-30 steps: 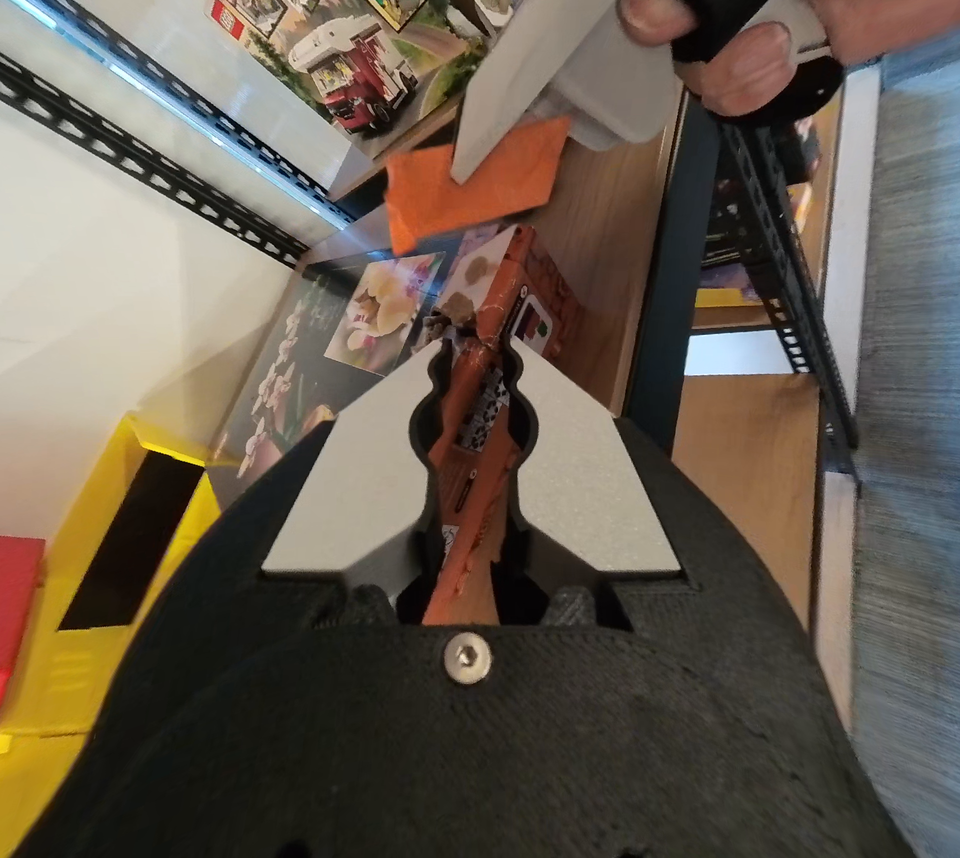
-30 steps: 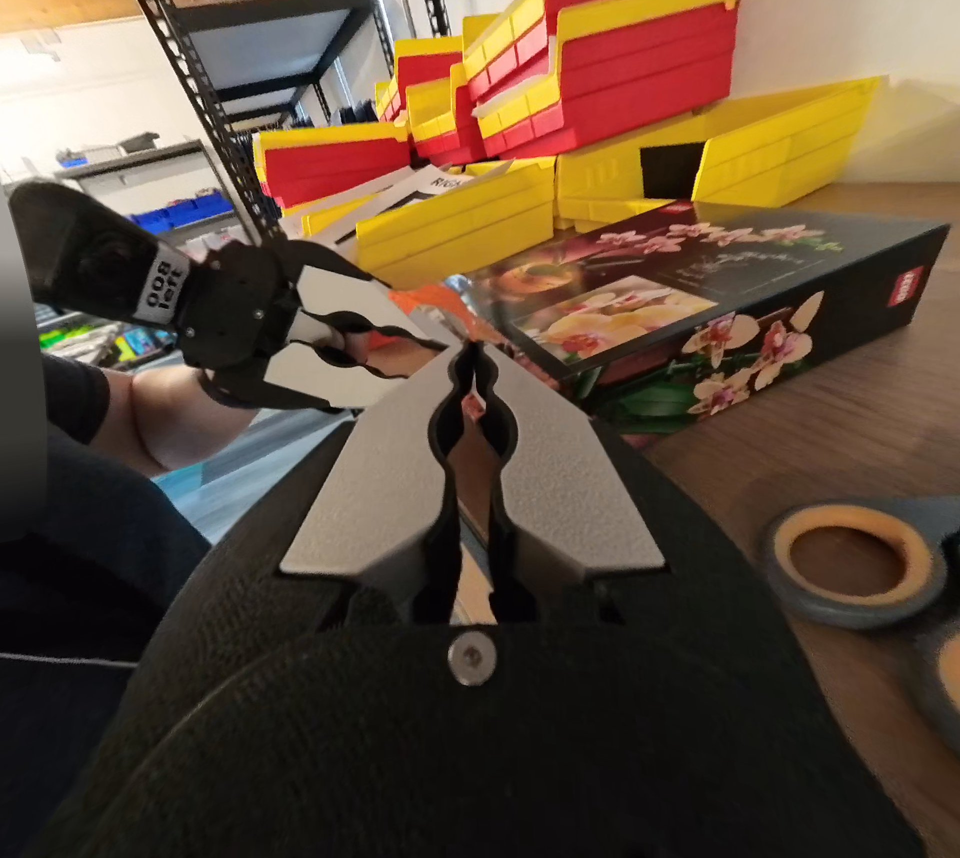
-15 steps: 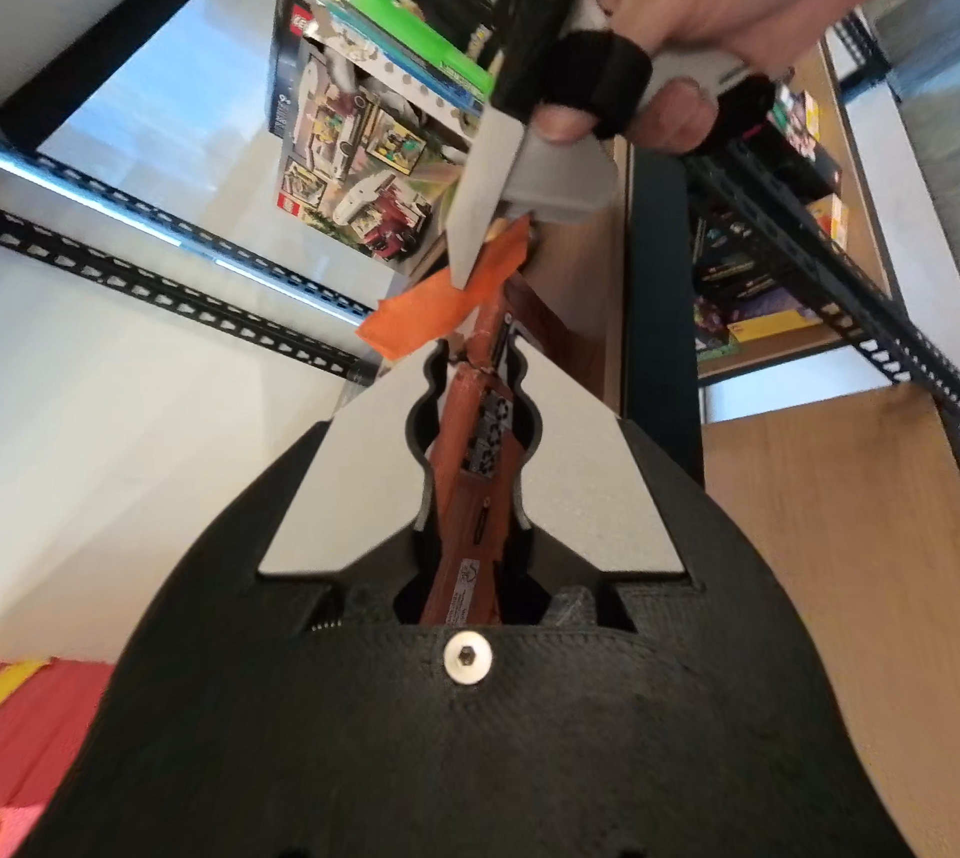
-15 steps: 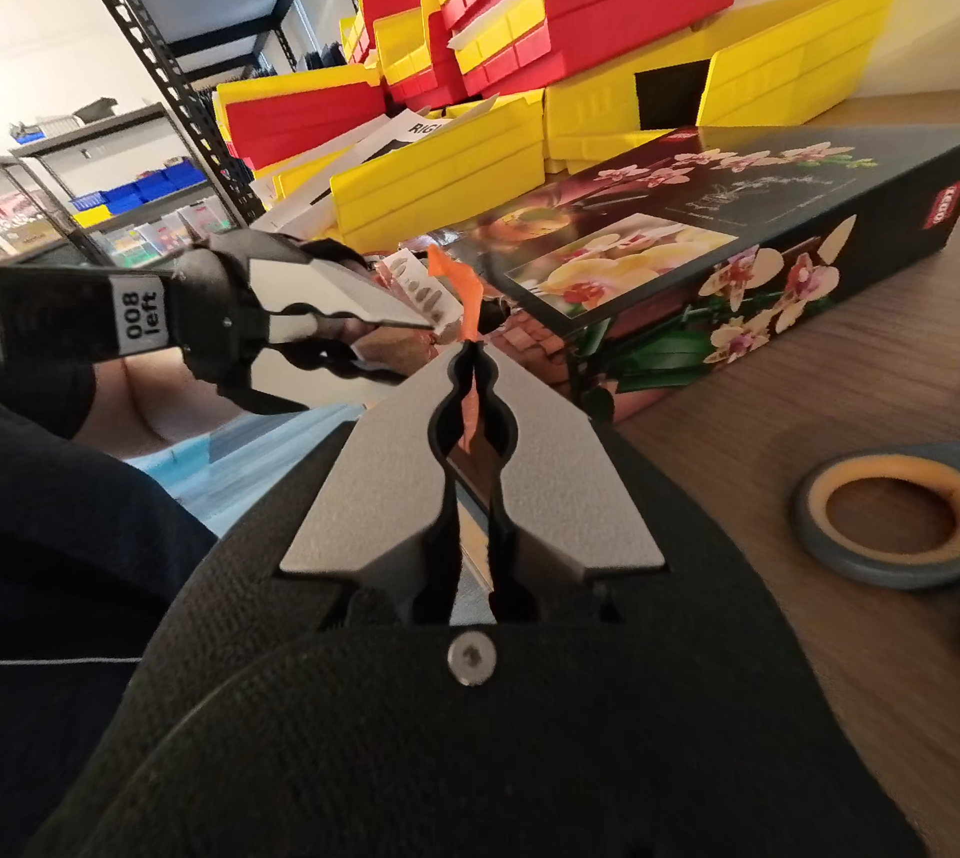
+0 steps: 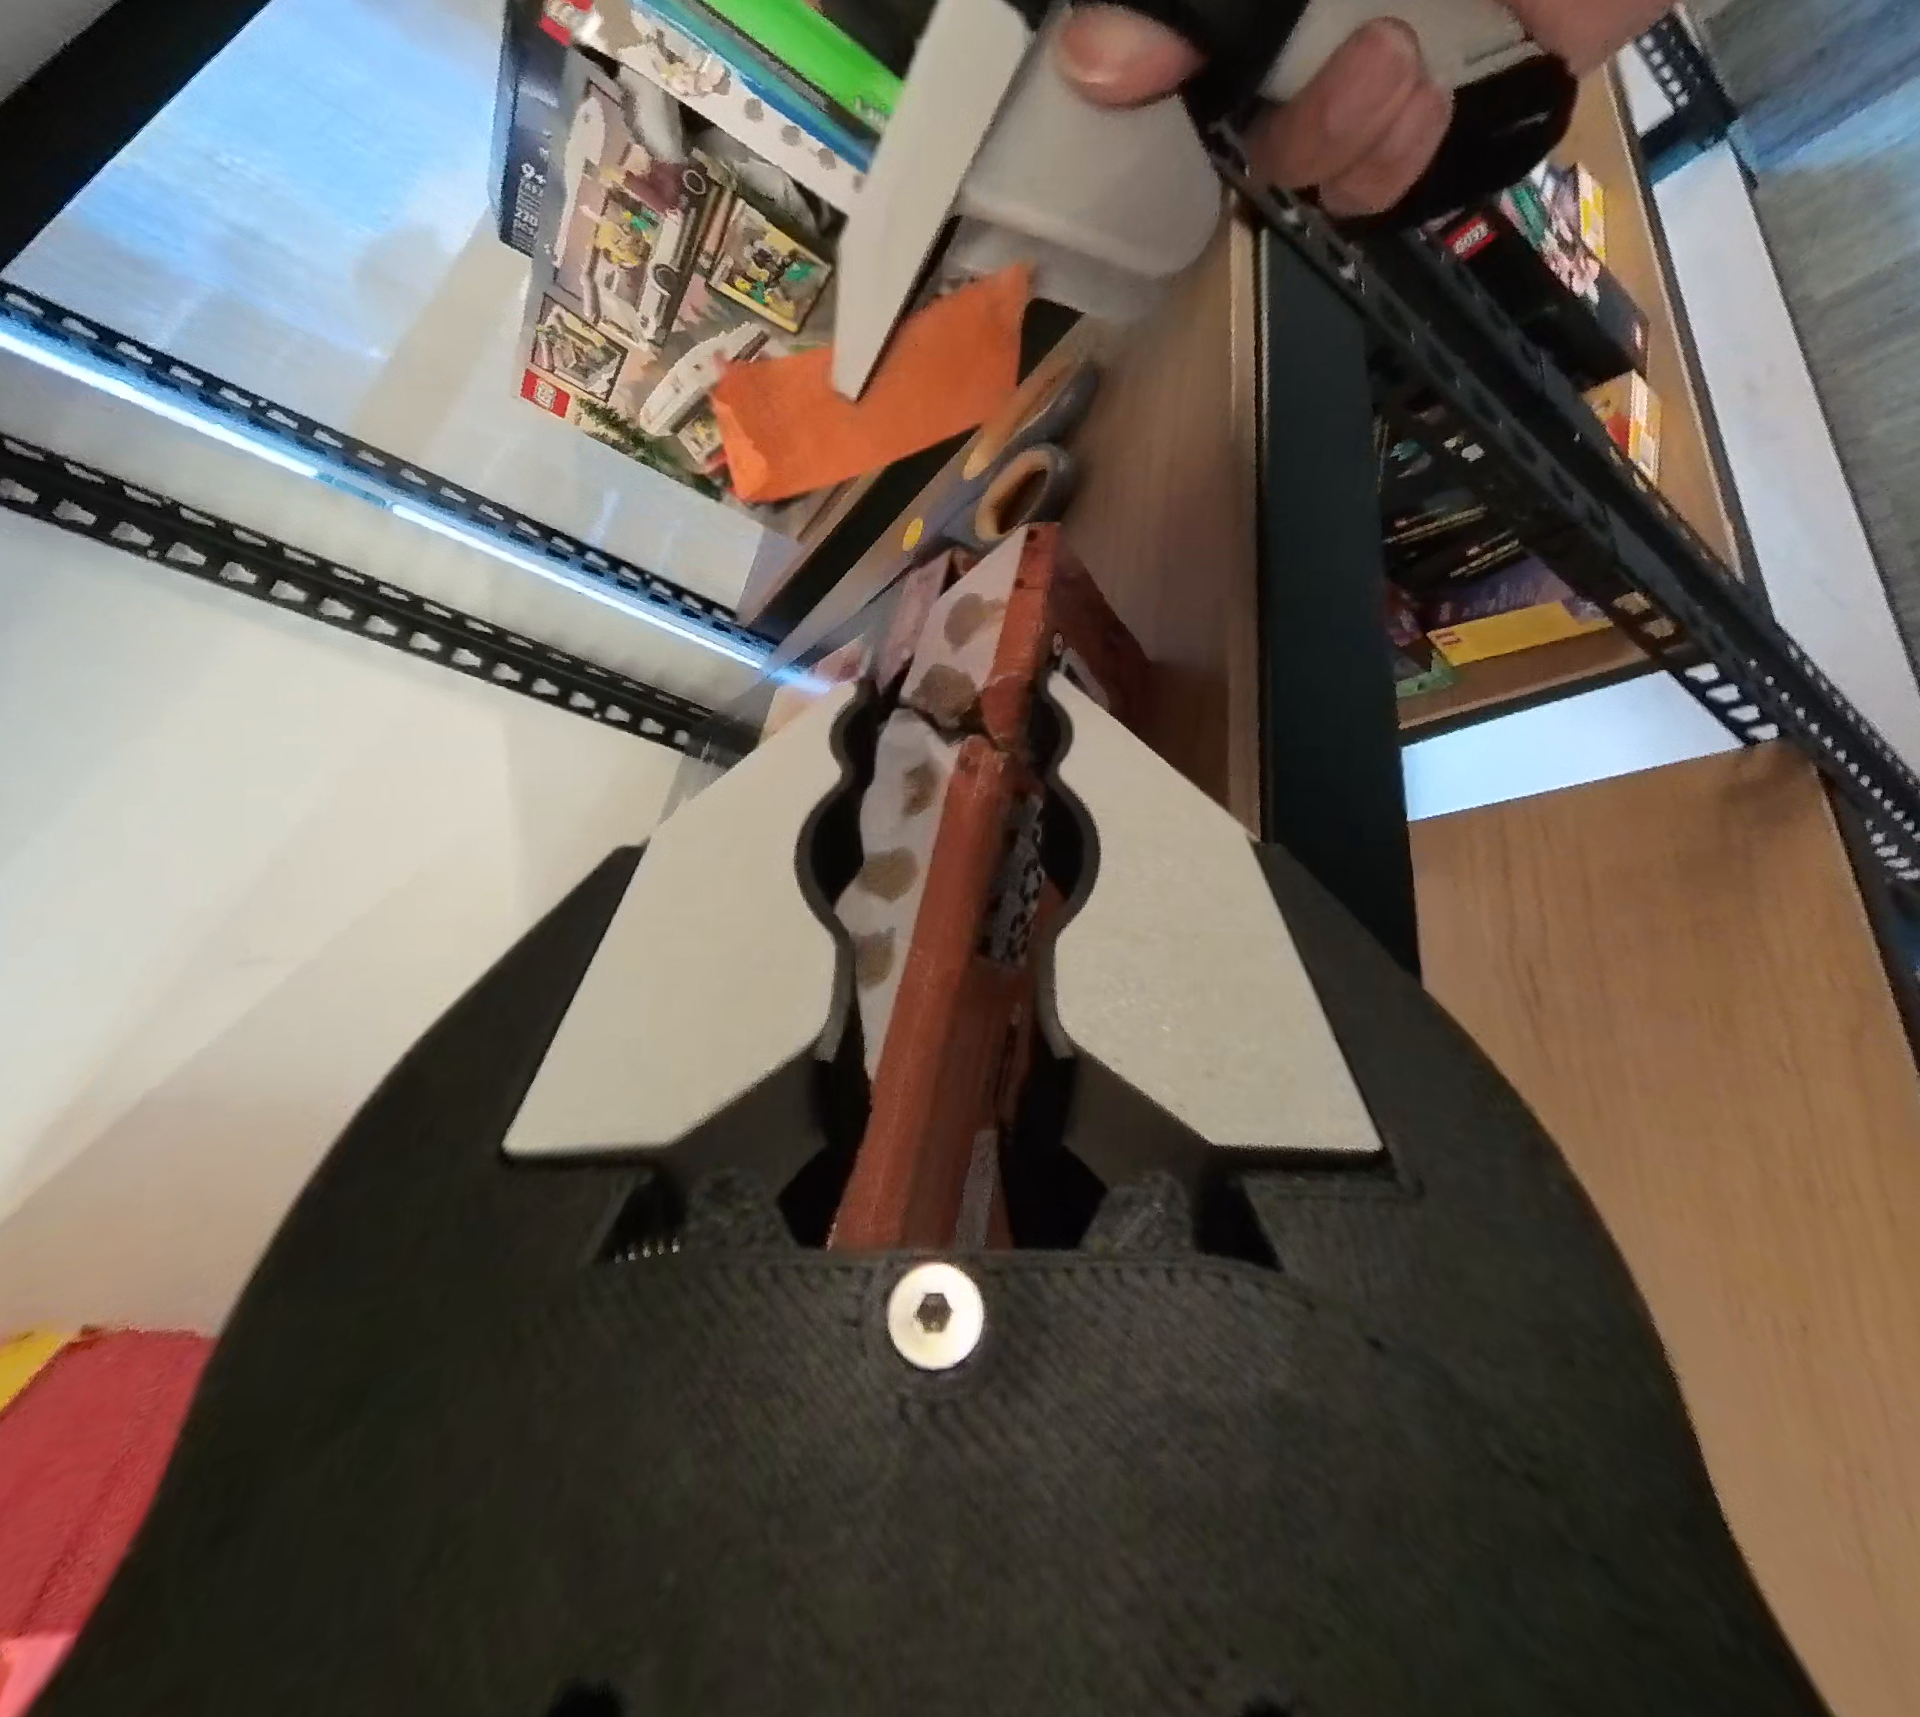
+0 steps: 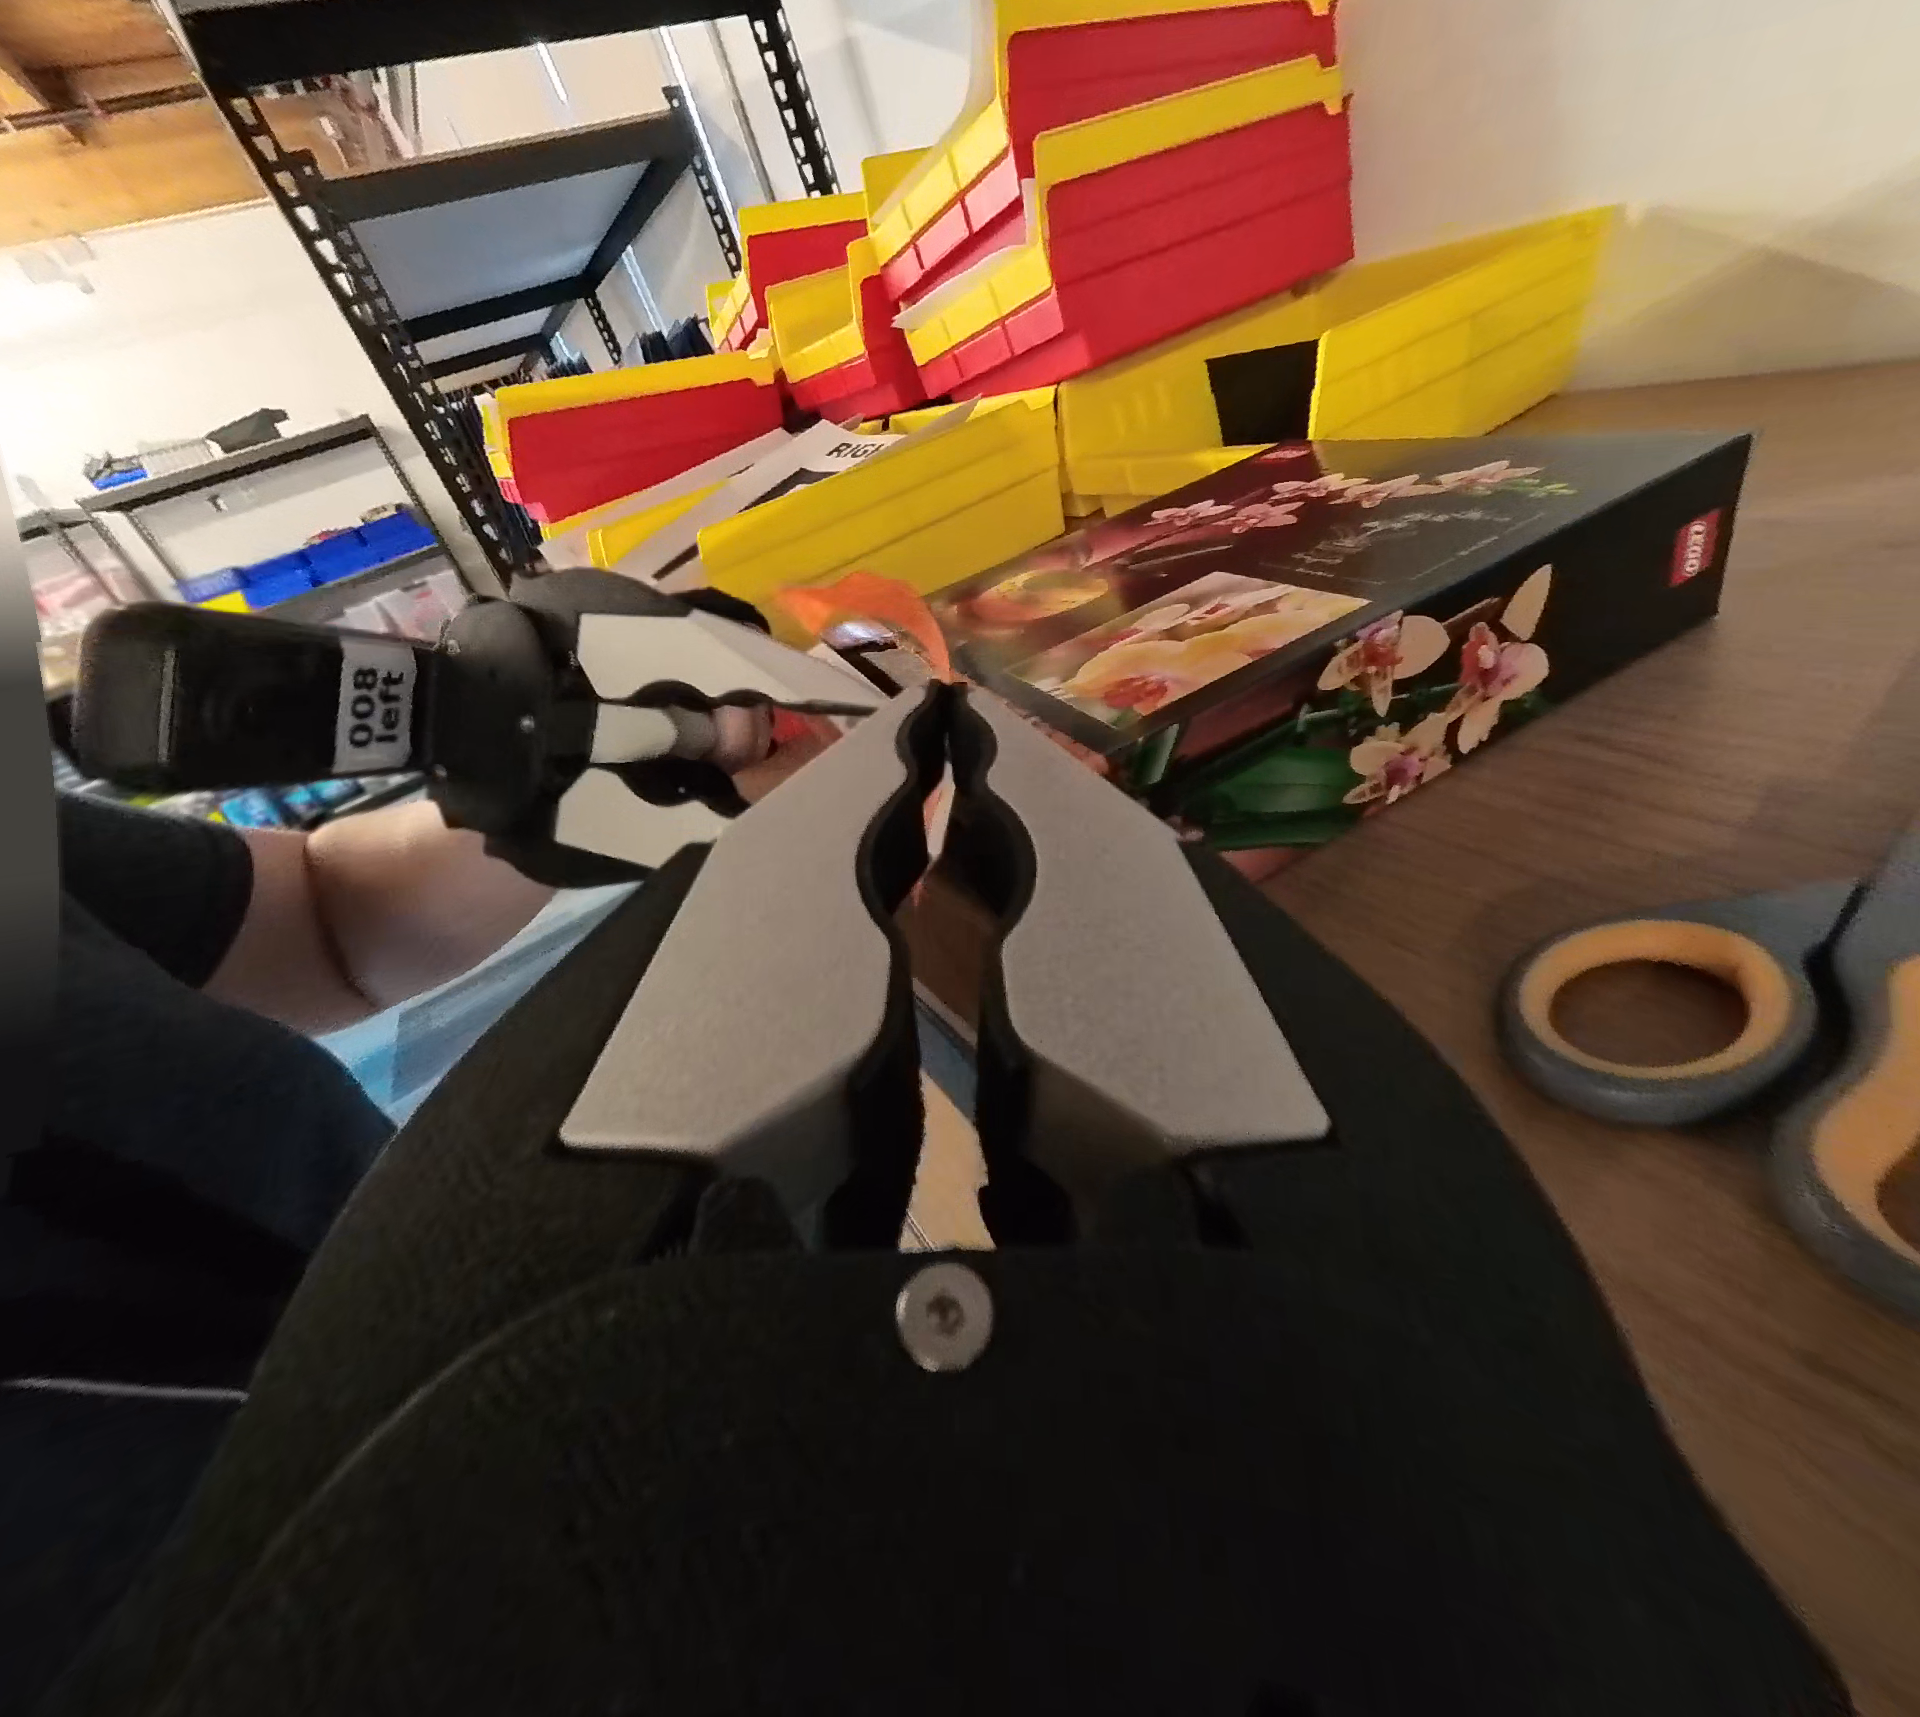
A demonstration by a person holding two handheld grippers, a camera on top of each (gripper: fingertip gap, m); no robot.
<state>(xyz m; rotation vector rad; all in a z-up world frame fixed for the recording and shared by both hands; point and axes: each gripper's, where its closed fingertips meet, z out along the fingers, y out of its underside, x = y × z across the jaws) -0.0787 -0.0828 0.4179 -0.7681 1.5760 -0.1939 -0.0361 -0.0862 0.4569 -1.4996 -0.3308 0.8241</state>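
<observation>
My left gripper (image 5: 951,711) is shut on a flat red-brown carton (image 5: 935,992), which runs up between its fingers. The carton's white inner face, with brown spots, shows. Above it a hand holds my right gripper (image 5: 935,285), shut on a torn orange piece (image 5: 862,410) that hangs apart from the carton. In the right wrist view my right gripper (image 6: 943,701) pinches the orange piece (image 6: 883,607) at its tips. The left gripper (image 6: 821,717) comes in from the left, its tip beside mine.
Grey and orange scissors (image 6: 1662,1033) lie on the wooden shelf (image 6: 1662,784) to the right; they also show in the left wrist view (image 5: 1013,493). A dark flower-printed box (image 6: 1351,587) lies ahead. Stacked yellow and red bins (image 6: 1143,233) stand behind. Toy boxes (image 5: 644,244) stand further along the shelf.
Both grippers keep their hold. The left gripper's tip has come closer to the right gripper's tip. More of the carton's white inner face shows, and the scissors have come into the left wrist view.
</observation>
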